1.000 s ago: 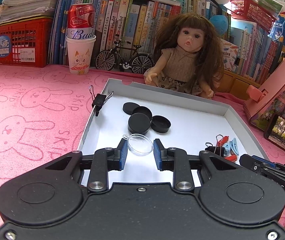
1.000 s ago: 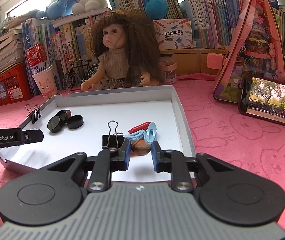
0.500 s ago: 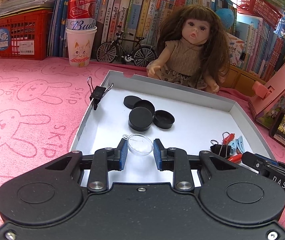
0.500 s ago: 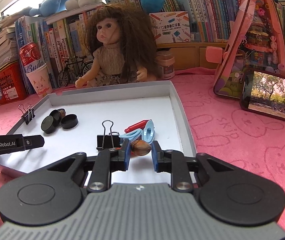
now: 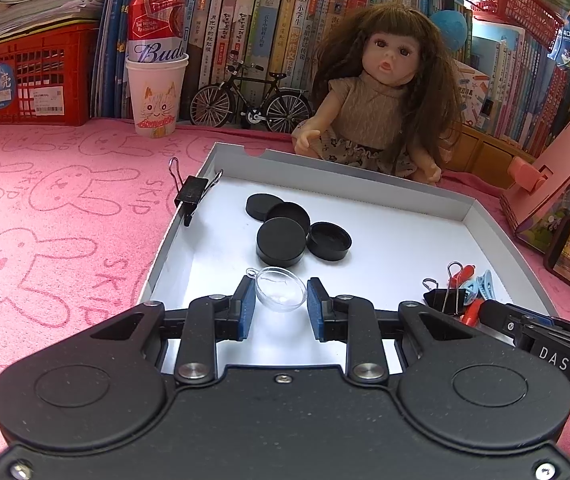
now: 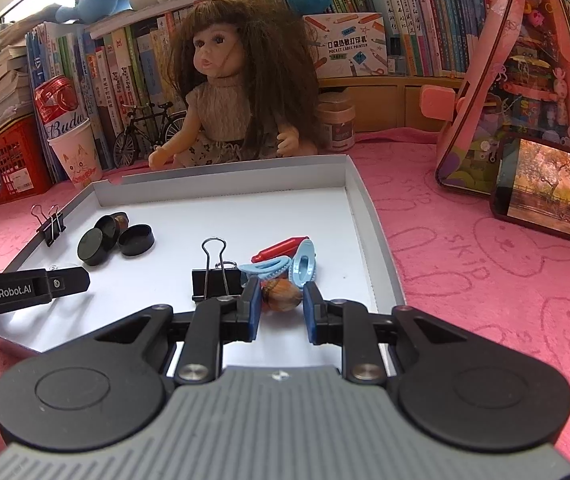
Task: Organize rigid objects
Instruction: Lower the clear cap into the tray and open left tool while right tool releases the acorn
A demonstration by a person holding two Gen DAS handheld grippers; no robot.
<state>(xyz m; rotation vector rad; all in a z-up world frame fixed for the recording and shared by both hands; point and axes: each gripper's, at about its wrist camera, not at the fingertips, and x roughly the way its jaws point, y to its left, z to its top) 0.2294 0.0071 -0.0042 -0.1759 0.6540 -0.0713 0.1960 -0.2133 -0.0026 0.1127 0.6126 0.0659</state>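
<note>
A white shallow tray (image 5: 365, 184) lies on the pink cloth. My left gripper (image 5: 281, 300) is shut on a clear plastic dome (image 5: 281, 288) over the tray's near left part. Several black round lids (image 5: 285, 232) lie just beyond it. My right gripper (image 6: 282, 300) is shut on a brown nut-like object (image 6: 281, 300) over the tray's (image 6: 349, 184) near right part, beside a black binder clip (image 6: 215, 280), blue clips (image 6: 285, 266) and a red clip (image 6: 279, 248). Another binder clip (image 5: 193, 196) grips the tray's left wall.
A doll (image 5: 381, 104) sits behind the tray. A paper cup with a can (image 5: 157, 92), a model bicycle (image 5: 249, 100), a red crate (image 5: 25, 76) and books stand at the back. A pink house model (image 6: 517, 80) and a photo frame (image 6: 553, 192) stand right.
Both grippers have moved a little forward over the tray while keeping hold of their objects. Nothing was let go.
</note>
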